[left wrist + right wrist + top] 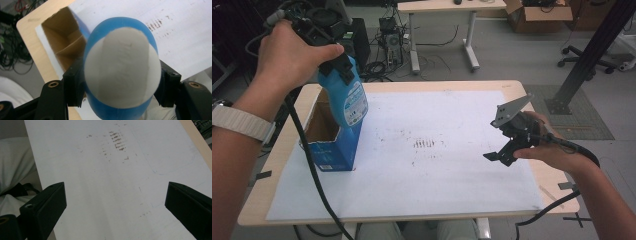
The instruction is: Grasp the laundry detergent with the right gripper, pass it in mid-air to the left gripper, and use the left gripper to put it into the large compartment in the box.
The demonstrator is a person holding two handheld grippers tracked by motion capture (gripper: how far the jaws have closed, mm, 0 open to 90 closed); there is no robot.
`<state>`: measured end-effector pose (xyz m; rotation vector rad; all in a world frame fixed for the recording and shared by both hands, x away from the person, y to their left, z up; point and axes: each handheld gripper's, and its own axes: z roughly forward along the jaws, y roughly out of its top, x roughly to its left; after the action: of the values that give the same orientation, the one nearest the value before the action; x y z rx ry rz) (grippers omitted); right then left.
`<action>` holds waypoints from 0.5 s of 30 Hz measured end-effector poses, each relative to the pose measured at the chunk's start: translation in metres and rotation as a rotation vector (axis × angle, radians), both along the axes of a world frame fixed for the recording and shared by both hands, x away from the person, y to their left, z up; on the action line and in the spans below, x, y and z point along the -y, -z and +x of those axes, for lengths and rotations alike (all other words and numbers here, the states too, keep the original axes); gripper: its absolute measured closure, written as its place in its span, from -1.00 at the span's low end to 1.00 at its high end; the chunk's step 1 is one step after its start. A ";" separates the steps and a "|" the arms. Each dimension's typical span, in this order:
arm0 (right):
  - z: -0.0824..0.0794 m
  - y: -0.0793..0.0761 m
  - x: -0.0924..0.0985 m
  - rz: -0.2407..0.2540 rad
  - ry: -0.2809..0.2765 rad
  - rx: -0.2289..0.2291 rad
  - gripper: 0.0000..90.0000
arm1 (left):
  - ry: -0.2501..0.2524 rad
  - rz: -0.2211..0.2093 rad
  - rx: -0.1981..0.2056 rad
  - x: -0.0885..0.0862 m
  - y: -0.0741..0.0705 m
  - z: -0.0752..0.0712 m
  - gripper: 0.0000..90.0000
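Left gripper fingers clamp the blue bottle at its top — bottle raised above the open cardboard box, its base hidden behind the box wall. Right gripper fingers spread wide, grasping nothing, over the white tabletop.

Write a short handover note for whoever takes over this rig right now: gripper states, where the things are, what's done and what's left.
Left gripper: shut on the blue bottle, clamped near its top and held above the open blue carton at the table's left.
Right gripper: open, empty, above the white sheet at the right.
Done: bottle gripped and off the table.
Left: whether the bottle is going into or coming out of the carton, I cannot tell; finish that move, probably steadying the carton with the right gripper.
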<state>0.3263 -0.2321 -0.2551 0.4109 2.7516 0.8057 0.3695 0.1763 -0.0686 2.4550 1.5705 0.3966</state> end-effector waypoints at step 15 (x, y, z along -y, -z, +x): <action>0.004 0.005 0.005 -0.016 -0.002 -0.021 -0.91 | -0.251 -0.017 0.039 -0.045 0.003 0.016 -0.17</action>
<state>0.3301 -0.2372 -0.2600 0.4154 2.7771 0.7831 0.3854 0.2216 -0.0712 2.2292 1.8628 0.4650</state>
